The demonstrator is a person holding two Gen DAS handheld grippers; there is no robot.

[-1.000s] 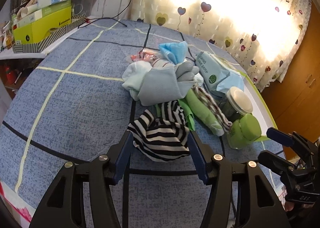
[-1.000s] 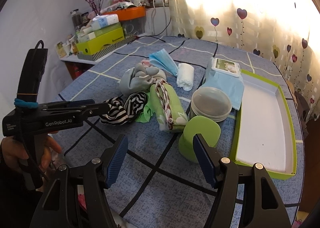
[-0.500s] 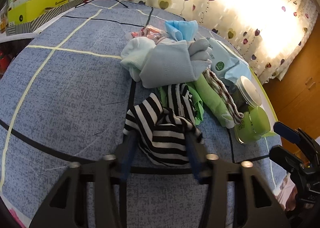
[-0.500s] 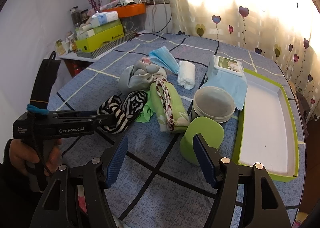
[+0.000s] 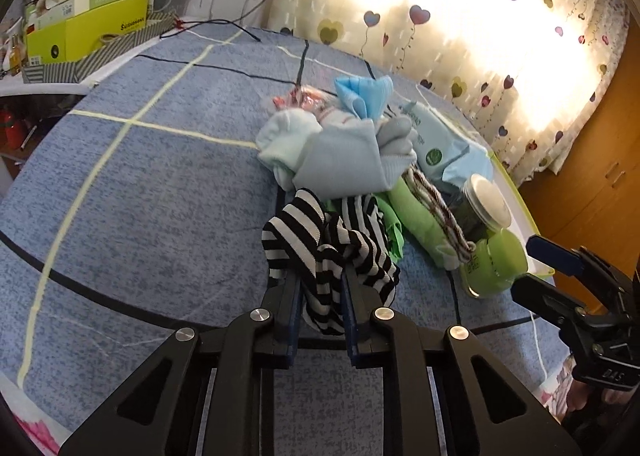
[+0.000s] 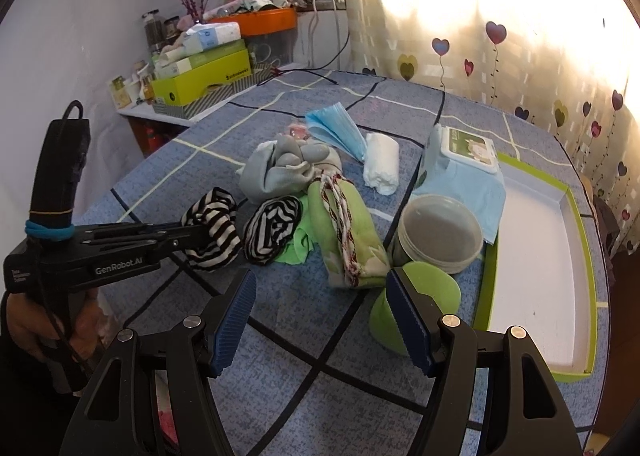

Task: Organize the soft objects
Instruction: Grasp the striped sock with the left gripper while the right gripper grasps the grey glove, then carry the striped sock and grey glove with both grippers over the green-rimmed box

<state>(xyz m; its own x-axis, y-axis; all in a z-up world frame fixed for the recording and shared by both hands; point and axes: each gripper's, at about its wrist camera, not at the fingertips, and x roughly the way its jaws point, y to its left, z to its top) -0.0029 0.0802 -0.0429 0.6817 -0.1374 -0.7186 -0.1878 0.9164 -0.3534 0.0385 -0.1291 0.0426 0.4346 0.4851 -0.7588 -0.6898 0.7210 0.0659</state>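
While its jaws are closing, the left gripper (image 5: pixel 320 280) is pinching the near end of the striped sock (image 5: pixel 332 252), whose cloth is bunching up between the blue pads and spilling over them. The sock is lying on the blue checked tablecloth (image 5: pixel 152 208) at the near edge of the heap of soft things. Just behind the striped sock, a grey sock (image 5: pixel 344 160) is sitting, with a blue face mask (image 5: pixel 364 96) behind that. Just right of the striped sock, a green cloth roll (image 6: pixel 348 232) is lying with a red and white cord across it. The right gripper (image 6: pixel 320 320) is hovering with its jaws spread wide and nothing between them, right of the striped sock, near a green cup (image 6: pixel 420 308) and a plastic tub (image 6: pixel 436 232).
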